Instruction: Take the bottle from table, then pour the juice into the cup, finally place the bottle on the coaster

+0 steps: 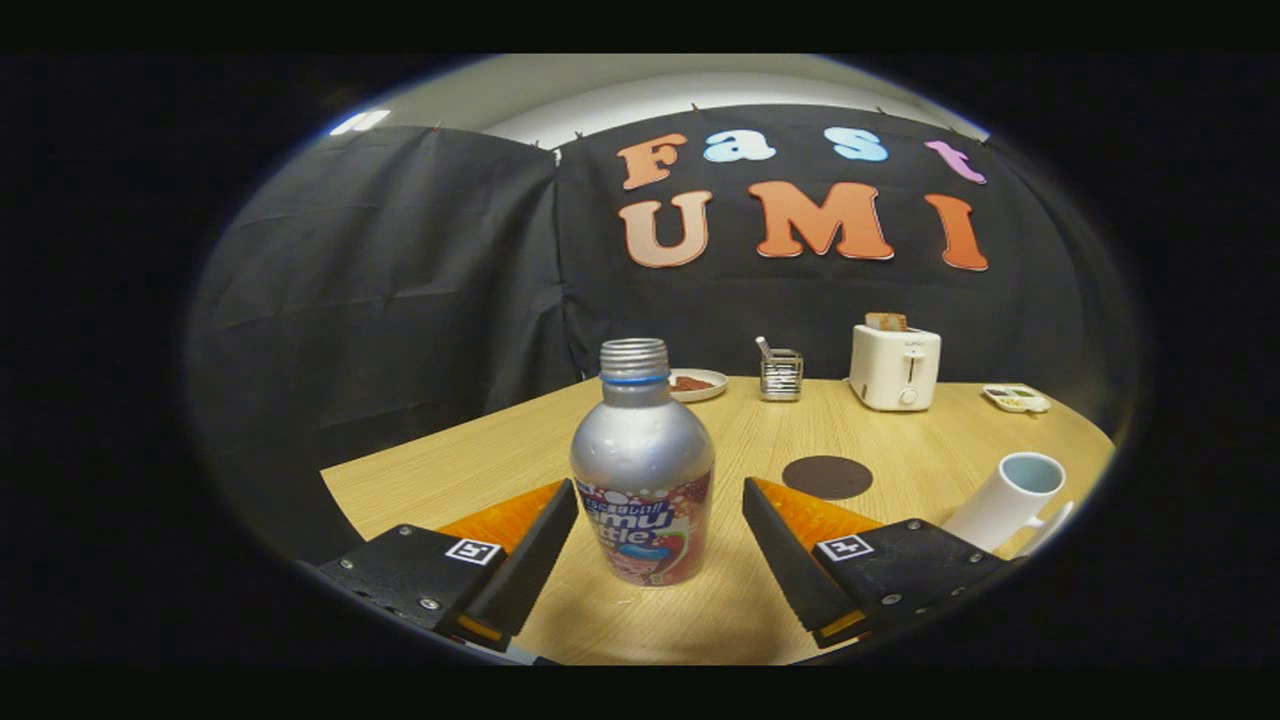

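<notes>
One bottle [643,462], silver with a printed wrap on its lower half, upright on the counter [480,470], cap off and the threaded neck bare. Standing between the two fingers of the claw [660,545], with a clear gap on each side; neither finger touching it. Claw released, jaws spread wide around the bottle's lower body, nothing gripped.

Judged from this: barely begun. Bottle not yet taken from the counter, so the first step half-prepared only, lined up for a squeeze but not closed. Pouring not yet done, placing not yet done. Whether any juice already inside the cup: cannot tell from this angle.

Outward from the bottle: one dark round coaster [827,477], flat on the counter, beyond the right finger and bare. One white cup [1010,502] with a pale blue inside, off past the right finger and near the counter's edge, appearing tilted, though the fisheye bend may account for that.

Farther back, along the far side of the counter: one small plate [698,384] with something reddish-brown on it, directly behind the bottle's neck; one small metal rack or holder [781,373] just beside the plate; one white toaster [894,366] with one slice of toast [886,321] poking from the top; one small tray [1016,398] with bits of colour in it, too small to identify.

Count of fingers in sight: two.
</notes>
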The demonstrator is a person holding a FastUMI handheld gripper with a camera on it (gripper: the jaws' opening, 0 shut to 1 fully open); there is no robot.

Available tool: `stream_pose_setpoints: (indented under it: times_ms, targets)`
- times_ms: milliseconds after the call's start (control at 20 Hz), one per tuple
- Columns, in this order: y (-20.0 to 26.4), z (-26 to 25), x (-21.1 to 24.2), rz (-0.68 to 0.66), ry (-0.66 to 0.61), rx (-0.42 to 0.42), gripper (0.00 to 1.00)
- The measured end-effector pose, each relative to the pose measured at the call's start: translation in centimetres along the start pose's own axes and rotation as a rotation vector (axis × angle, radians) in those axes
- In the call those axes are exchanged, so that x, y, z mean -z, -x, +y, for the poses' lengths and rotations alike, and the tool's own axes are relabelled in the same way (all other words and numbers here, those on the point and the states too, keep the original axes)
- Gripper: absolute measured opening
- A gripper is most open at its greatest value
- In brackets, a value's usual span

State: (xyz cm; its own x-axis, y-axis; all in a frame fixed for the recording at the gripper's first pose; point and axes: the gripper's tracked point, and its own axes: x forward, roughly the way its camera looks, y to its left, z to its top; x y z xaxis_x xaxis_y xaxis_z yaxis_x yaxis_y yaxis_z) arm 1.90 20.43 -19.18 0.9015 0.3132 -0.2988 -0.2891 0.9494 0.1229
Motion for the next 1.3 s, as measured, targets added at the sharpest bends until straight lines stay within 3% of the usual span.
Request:
stream_pose_setpoints:
  times_ms: [150,300,400,700,850,1300]
  targets:
    - [-0.9,0.0,1.0,0.032,-0.02,0.005,0.96]
    - [-1.3,-0.2,1.3,0.04,-0.046,0.016,0.83]
    - [-0.9,-0.2,1.0,0.044,-0.08,0.009,0.79]
    - [1.1,-2.2,-1.3,0.003,-0.22,0.023,0.79]
    - [2.5,-2.2,-2.2,-0.025,-0.383,0.002,0.78]
    - [4.1,-5.0,-1.6,-0.028,-0.677,0.01,0.77]
